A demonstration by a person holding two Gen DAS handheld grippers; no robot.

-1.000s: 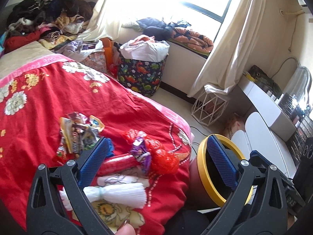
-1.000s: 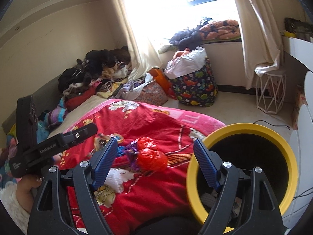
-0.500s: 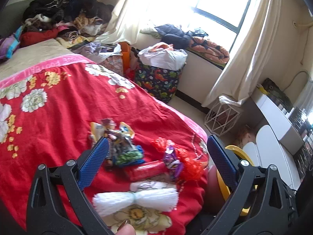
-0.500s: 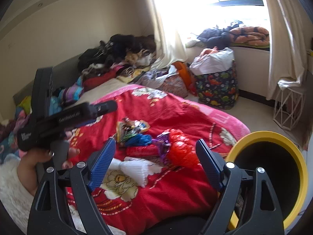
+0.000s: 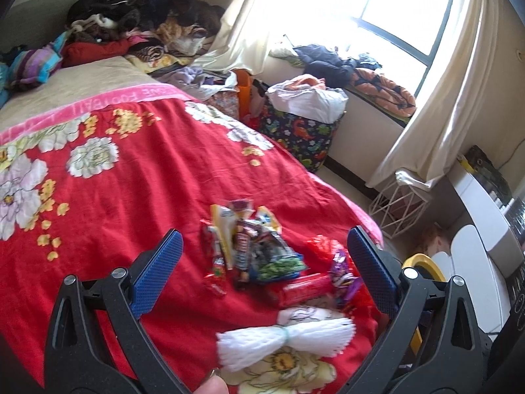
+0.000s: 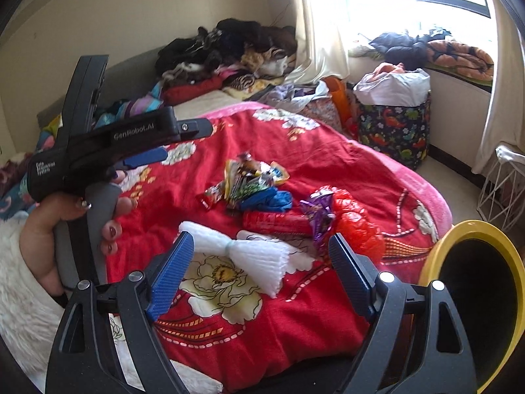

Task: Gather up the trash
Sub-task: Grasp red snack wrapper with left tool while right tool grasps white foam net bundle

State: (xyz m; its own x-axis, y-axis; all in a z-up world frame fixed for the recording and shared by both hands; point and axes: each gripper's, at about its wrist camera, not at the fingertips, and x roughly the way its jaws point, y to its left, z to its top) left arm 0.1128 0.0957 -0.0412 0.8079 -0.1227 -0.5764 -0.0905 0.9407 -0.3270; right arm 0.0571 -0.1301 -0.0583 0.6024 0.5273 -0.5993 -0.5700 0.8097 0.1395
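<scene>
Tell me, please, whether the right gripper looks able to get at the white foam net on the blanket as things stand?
Probably yes. The right gripper stands open and empty, and the white foam net lies uncovered on the red blanket just beyond its fingertips, apart from the other wrappers, with nothing between.

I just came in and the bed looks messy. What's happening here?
A person is tidying up trash with a hand-held gripper in each hand. The left one and right one are both open and empty, hovering over wrappers, white foam netting and a red bag on the red blanket. Nothing's grabbed yet. A yellow-rimmed bin waits beside the bed.
</scene>
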